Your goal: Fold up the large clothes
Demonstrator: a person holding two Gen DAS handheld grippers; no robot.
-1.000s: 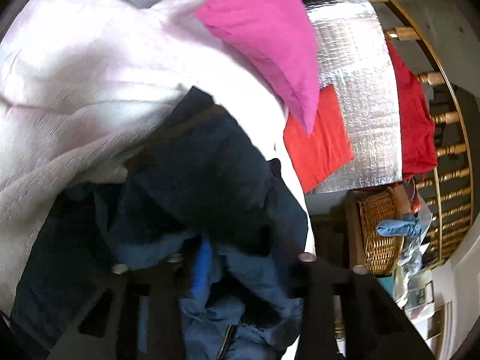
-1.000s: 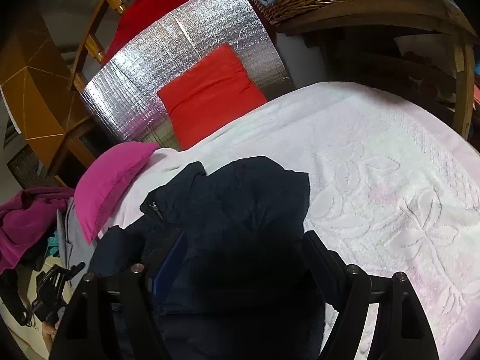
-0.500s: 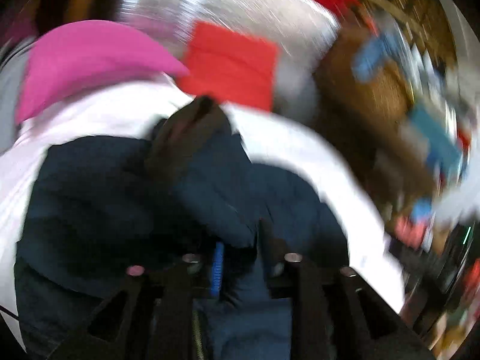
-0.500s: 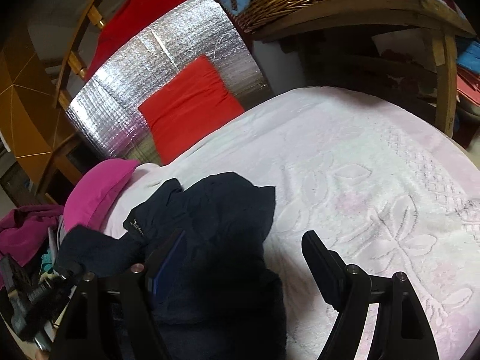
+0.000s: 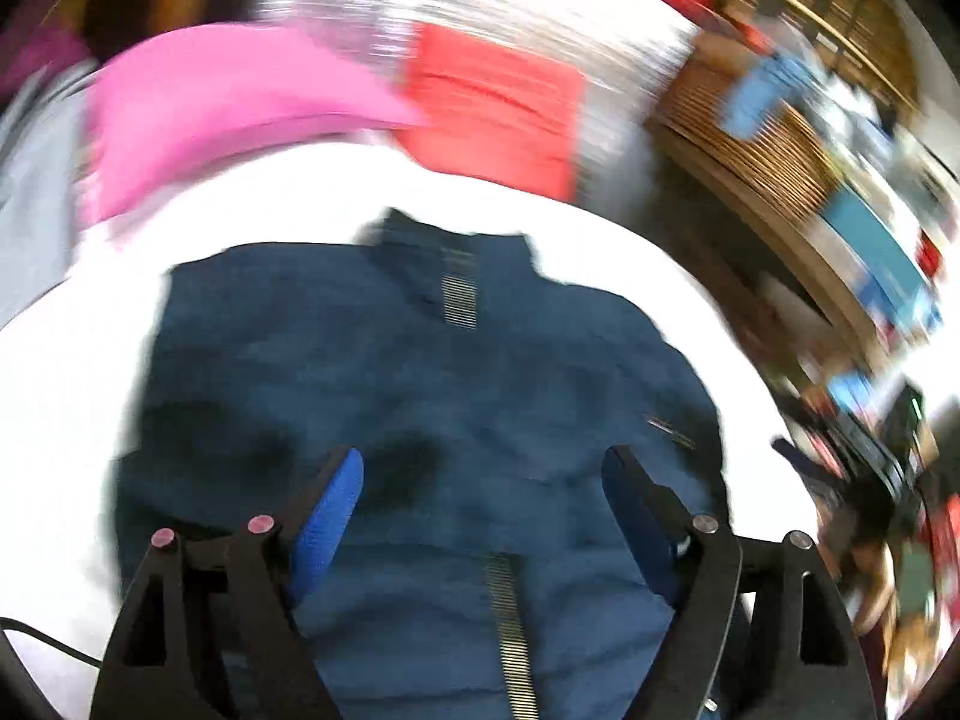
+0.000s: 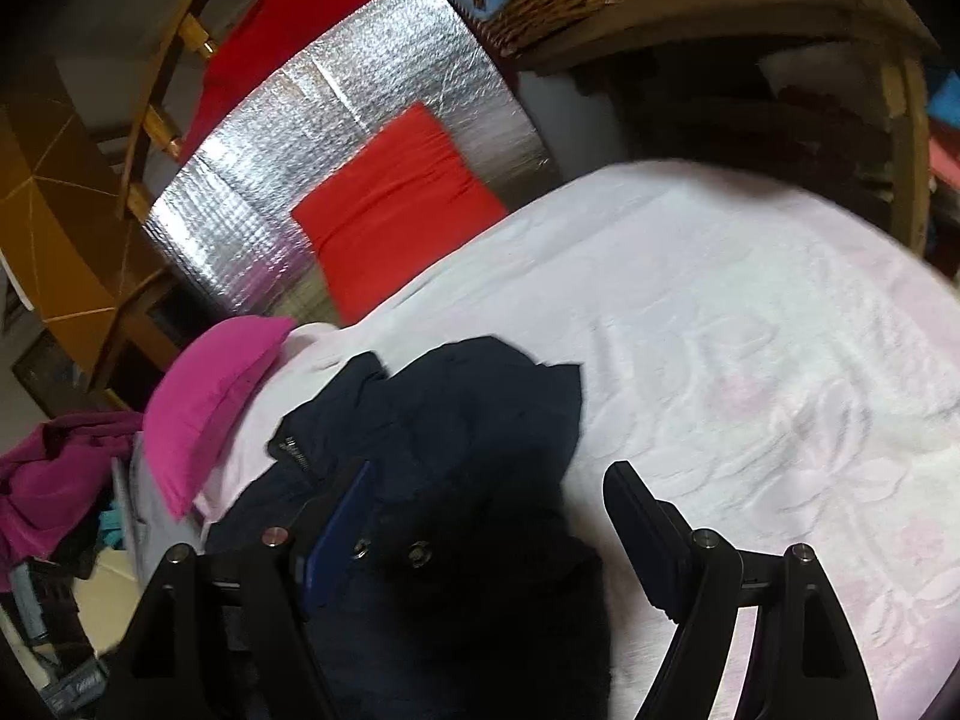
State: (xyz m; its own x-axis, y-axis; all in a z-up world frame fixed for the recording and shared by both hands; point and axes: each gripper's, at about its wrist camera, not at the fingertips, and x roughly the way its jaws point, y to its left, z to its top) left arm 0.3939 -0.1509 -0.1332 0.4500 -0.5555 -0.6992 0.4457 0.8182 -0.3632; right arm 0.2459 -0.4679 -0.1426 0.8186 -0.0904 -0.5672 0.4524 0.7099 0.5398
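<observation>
Released by the left gripper (image 5: 483,468), whose jaws are opening above it, the navy jacket (image 5: 420,396) now lies flatter on the white bedspread (image 6: 750,312), while the right gripper (image 6: 486,498) waits wide apart, gripping nothing, so I judge the next fold can begin.

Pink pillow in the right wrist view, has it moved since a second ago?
No. The pillow keeps its place beside the red cushion; only the camera shifted.

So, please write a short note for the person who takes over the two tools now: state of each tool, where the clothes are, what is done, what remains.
Left tool: its jaws are opening, nothing between them, above the navy jacket.
Right tool: open, holds nothing, over the jacket's edge.
Jacket: lies zipper up on the white bedspread, near the pink pillow.
Done: jacket laid out, partly bunched.
Left: smooth it and make the folds.
</observation>
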